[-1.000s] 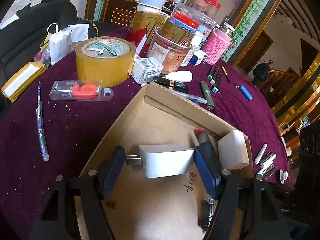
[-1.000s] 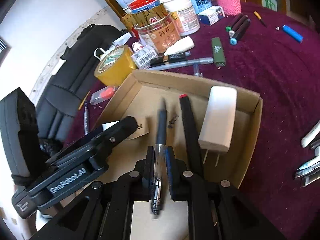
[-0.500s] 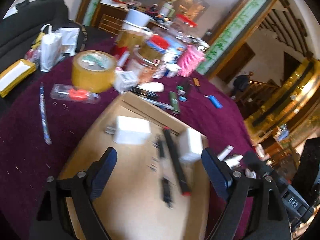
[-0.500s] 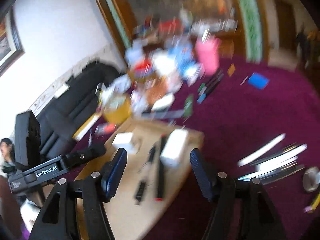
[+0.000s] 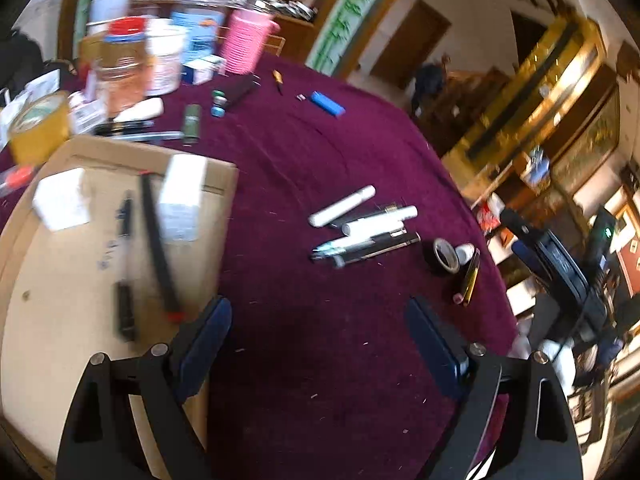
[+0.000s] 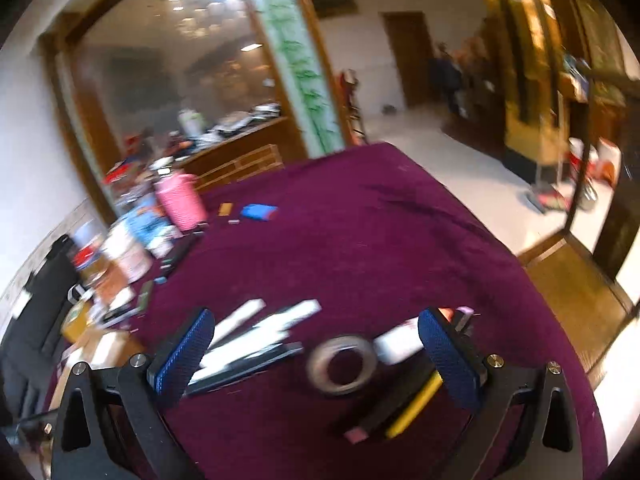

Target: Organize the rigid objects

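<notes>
both grippers — left gripper, right gripper — hang empty, jaws spread, between picks. the shallow brown cardboard box lies at nine o'clock; next, the cluster of white and black pens at twelve needs pinching — judging by aim.

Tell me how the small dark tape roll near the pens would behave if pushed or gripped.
The tape roll lies flat on its side on the purple cloth, so it would probably slide, not roll. Its ring shape looks stiff and likely light. Tipped on edge, it could roll toward the pens.
</notes>
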### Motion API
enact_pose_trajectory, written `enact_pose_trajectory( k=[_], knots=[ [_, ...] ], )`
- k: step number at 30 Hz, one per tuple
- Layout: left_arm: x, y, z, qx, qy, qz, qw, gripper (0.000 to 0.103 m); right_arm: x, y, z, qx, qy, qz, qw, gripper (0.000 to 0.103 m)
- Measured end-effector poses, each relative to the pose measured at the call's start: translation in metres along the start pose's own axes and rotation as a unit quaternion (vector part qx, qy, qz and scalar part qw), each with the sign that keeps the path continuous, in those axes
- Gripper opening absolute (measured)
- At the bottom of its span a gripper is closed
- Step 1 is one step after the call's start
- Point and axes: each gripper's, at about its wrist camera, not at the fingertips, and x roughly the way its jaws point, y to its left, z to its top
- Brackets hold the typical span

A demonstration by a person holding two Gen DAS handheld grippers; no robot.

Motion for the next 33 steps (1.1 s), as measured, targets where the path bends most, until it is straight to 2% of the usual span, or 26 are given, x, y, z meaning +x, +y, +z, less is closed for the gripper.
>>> enact_pose_trajectory(
  k=[4, 7, 9, 15, 16, 17, 18, 19, 20, 22, 27, 29, 33],
  knots=[
    [0.031, -0.027, 0.025, 0.040, 0.005, 0.044, 0.9982, 0.088, 0.017, -0.026, 0.003, 0.025, -0.005, 0.006, 1.000, 0.102],
    [0.062, -0.039, 0.047, 0.063, 0.012, 0.054, 0.9965, 0.088, 0.023, -0.031, -0.006, 0.037, -0.010, 0.022, 0.999, 0.102],
    [0.086, -0.045, 0.062, 0.079, 0.023, 0.065, 0.9945, 0.088, 0.028, -0.035, -0.007, 0.042, 0.009, 0.038, 0.998, 0.102],
    [0.154, -0.058, 0.088, 0.130, 0.058, 0.081, 0.9865, 0.087, 0.018, -0.043, -0.004, 0.047, -0.016, 0.054, 0.997, 0.102],
    [0.160, -0.063, 0.089, 0.148, 0.061, 0.086, 0.9834, 0.079, 0.019, -0.045, -0.004, 0.050, -0.017, 0.057, 0.997, 0.102],
    [0.166, -0.066, 0.089, 0.164, 0.062, 0.093, 0.9801, 0.060, 0.019, -0.046, -0.004, 0.053, -0.016, 0.058, 0.997, 0.102],
    [0.170, -0.067, 0.089, 0.174, 0.065, 0.100, 0.9775, 0.050, 0.019, -0.047, -0.004, 0.057, -0.015, 0.059, 0.996, 0.102],
    [0.175, -0.064, 0.089, 0.174, 0.075, 0.102, 0.9766, 0.033, 0.019, -0.048, -0.004, 0.061, -0.012, 0.063, 0.996, 0.102],
    [0.177, -0.062, 0.088, 0.173, 0.079, 0.099, 0.9768, 0.026, 0.019, -0.049, -0.004, 0.064, -0.011, 0.065, 0.996, 0.102],
    [0.179, -0.058, 0.086, 0.176, 0.079, 0.093, 0.9768, 0.026, 0.020, -0.050, -0.004, 0.066, -0.008, 0.067, 0.996, 0.102],
    [0.184, -0.071, 0.077, 0.227, 0.053, 0.135, 0.9630, 0.029, 0.020, -0.054, -0.002, 0.071, -0.012, 0.061, 0.996, 0.102],
    [0.182, -0.070, 0.079, 0.214, 0.059, 0.128, 0.9665, 0.018, 0.019, -0.061, -0.001, 0.084, -0.016, 0.056, 0.995, 0.102],
    [0.160, -0.067, 0.078, 0.193, 0.038, 0.111, 0.9741, 0.015, 0.022, -0.088, -0.001, 0.137, -0.014, 0.046, 0.989, 0.102]
  ],
)
